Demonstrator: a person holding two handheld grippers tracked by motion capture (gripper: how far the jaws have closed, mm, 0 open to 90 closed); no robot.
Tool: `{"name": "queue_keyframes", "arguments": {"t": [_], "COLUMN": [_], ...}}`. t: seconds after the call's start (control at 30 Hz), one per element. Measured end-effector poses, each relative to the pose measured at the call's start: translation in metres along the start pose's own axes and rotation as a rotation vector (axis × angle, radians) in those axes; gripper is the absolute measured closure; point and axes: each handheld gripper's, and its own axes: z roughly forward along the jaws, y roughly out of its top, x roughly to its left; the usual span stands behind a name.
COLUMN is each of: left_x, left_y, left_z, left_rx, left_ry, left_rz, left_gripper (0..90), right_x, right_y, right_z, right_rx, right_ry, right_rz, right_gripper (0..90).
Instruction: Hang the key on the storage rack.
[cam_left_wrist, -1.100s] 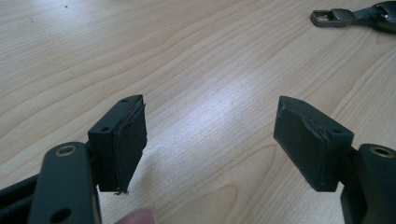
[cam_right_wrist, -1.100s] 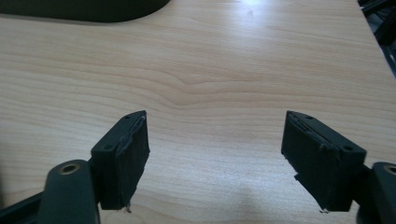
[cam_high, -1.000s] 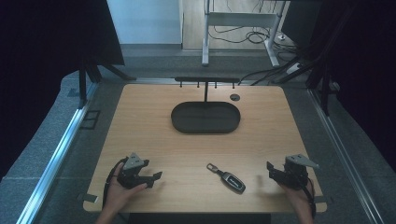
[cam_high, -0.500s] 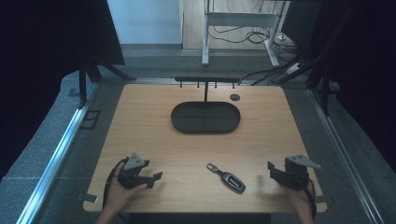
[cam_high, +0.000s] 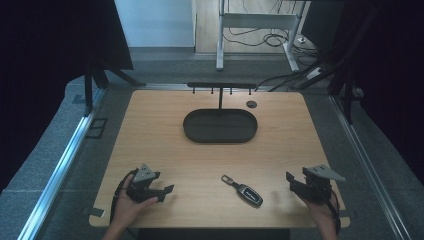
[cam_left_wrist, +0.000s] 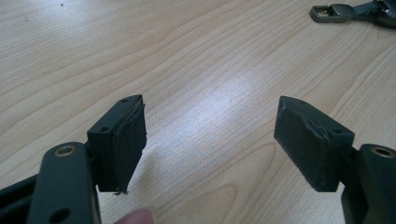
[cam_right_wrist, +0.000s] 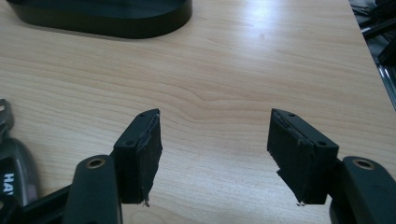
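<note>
High view: a car key (cam_high: 243, 189) lies flat on the wooden table (cam_high: 165, 135) near its front edge, between the two grippers and apart from both, its metal ring end pointing up and to the left. The left gripper (cam_high: 167, 190) rests in the person's left hand (cam_high: 127, 207) at the near left of the table, its jaws spread with nothing between them. In the left gripper view the left gripper (cam_left_wrist: 210, 140) frames bare wood, and the key's ring (cam_left_wrist: 334, 12) sits far off at the upper right. The right gripper (cam_high: 290, 181) is held in the right hand (cam_high: 320, 212) at the near right; its jaws have just been closing a little, yet they stand well apart with nothing between them. In the right gripper view the right gripper (cam_right_wrist: 215, 149) frames bare wood too, with the key (cam_right_wrist: 14, 158) at the left edge. A black oval tray (cam_high: 220, 125) sits farther back at the middle of the table, well away from the key, with a small rack of hooks (cam_high: 220, 86) behind it.
</note>
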Motion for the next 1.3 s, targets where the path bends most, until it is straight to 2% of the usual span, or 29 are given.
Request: {"name": "queue_keyframes", "arguments": {"t": [0.33, 0.9, 1.17, 1.3], "left_x": [0.000, -0.001, -0.001, 0.000], "left_y": [0.000, 0.000, -0.001, -0.001], "left_z": [-0.001, 0.001, 0.001, 0.000], "left_rx": [-0.005, 0.004, 0.007, 0.001], "left_ry": [0.002, 0.004, 0.003, 0.008], "left_rz": [0.006, 0.005, 0.005, 0.000], "left_gripper": [26.1, 26.1, 26.1, 26.2], "right_x": [0.012, 0.042, 0.046, 0.048], "right_y": [0.006, 0.015, 0.019, 0.025], "right_z": [-0.007, -0.007, -0.005, -0.004], "right_rx": [-0.031, -0.026, -0.023, -0.017], "right_ry": [0.027, 0.113, 0.157, 0.174], "right_rz": [-0.038, -0.127, -0.122, -0.136], "right_gripper": [39.0, 41.5, 41.9, 42.2]}}
